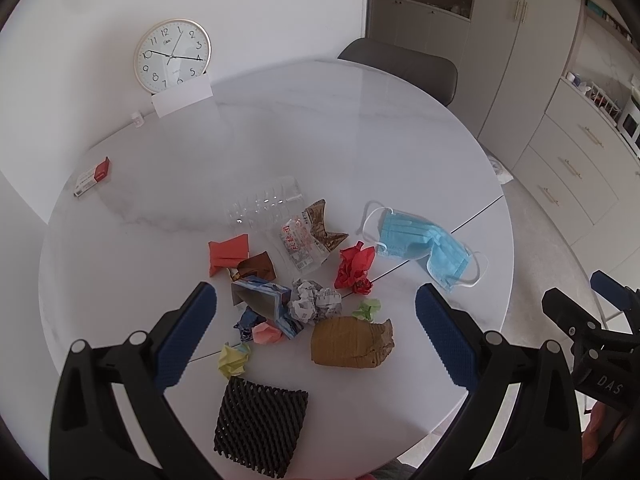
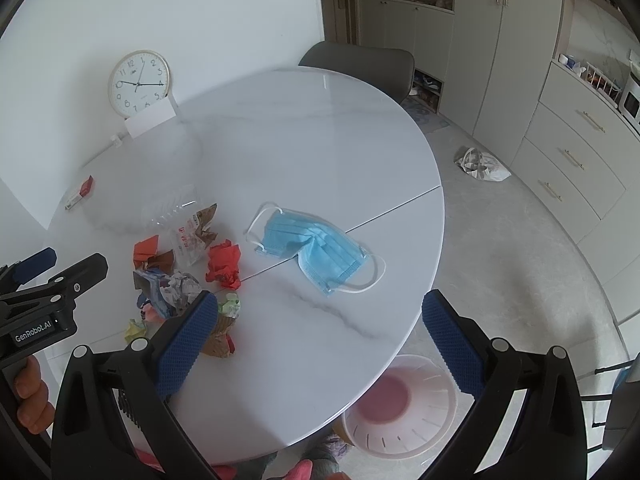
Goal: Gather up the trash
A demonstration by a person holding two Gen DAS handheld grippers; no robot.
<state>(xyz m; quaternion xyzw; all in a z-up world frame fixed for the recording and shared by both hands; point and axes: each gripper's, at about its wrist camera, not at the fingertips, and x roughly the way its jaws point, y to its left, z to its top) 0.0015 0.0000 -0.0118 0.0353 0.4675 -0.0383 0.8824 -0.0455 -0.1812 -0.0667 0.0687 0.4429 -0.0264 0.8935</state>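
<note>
My left tongs (image 1: 316, 332) hang wide open and empty above the near side of the table (image 1: 320, 120), with the pile of trash between and just beyond their tips: a brown paper wad (image 1: 352, 344), a crumpled newspaper ball (image 1: 316, 300), a torn blue box (image 1: 264, 300) and a black foam net (image 1: 260, 424) nearest me. My right tongs (image 2: 320, 340) are equally wide open, holding nothing, over bare table short of the blue face mask (image 2: 316, 248). The scraps touch and overlap, so I judge that closing on one could drag its neighbours or flick a light paper ball off the edge; the limp mask may slip out by a loop. Only the right view shows the pink bin (image 2: 400, 404) on the floor under the table's rim, and a crumpled bag (image 2: 484, 166) farther off; only the left view shows the foam net whole.
</note>
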